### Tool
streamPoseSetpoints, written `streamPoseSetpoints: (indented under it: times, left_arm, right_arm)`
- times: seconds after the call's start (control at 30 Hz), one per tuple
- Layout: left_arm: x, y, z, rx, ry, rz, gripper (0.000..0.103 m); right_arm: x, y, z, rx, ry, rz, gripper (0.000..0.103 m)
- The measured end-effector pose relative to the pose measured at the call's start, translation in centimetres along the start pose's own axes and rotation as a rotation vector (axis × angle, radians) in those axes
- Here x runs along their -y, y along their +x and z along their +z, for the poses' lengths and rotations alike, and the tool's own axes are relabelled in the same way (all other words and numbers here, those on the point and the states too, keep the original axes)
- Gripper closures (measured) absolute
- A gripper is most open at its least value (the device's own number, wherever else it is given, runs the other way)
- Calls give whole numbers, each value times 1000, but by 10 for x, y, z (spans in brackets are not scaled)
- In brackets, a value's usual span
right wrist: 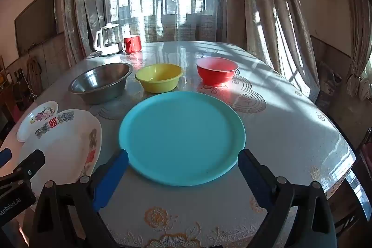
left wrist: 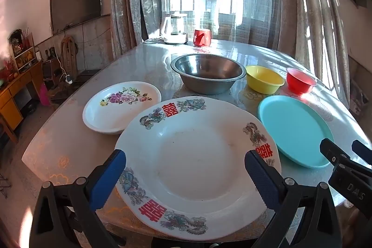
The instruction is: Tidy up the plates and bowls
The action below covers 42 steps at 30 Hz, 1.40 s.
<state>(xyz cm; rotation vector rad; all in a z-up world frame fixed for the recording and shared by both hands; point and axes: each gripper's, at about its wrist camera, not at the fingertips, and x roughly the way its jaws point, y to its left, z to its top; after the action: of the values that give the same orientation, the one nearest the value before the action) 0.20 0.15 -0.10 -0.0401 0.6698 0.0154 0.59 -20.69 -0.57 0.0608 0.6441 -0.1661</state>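
Note:
A large white plate with dragons and red characters (left wrist: 197, 166) lies at the table's near edge. My left gripper (left wrist: 186, 178) hangs open over it, one blue pad on each side, not touching. To its right lies a teal plate (right wrist: 182, 137), and my right gripper (right wrist: 182, 176) stands open at that plate's near rim with nothing held. A small white flowered plate (left wrist: 121, 106) lies at the left. Behind the plates stand a steel bowl (left wrist: 208, 72), a yellow bowl (left wrist: 264, 79) and a red bowl (left wrist: 300, 81) in a row.
A glass kettle (left wrist: 175, 27) and a red mug (left wrist: 202, 37) stand at the table's far end (left wrist: 232, 45) by the curtained window. The table's right edge (right wrist: 344, 155) curves close to the teal plate. A cabinet and a wall TV are off to the left.

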Motion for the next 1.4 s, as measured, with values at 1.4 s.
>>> streamPoseSetpoints:
  times: [1.4]
  left_arm:
    - [20, -3, 12, -1, 68, -21, 0]
  right_arm:
    - [9, 11, 2, -10, 14, 46, 12]
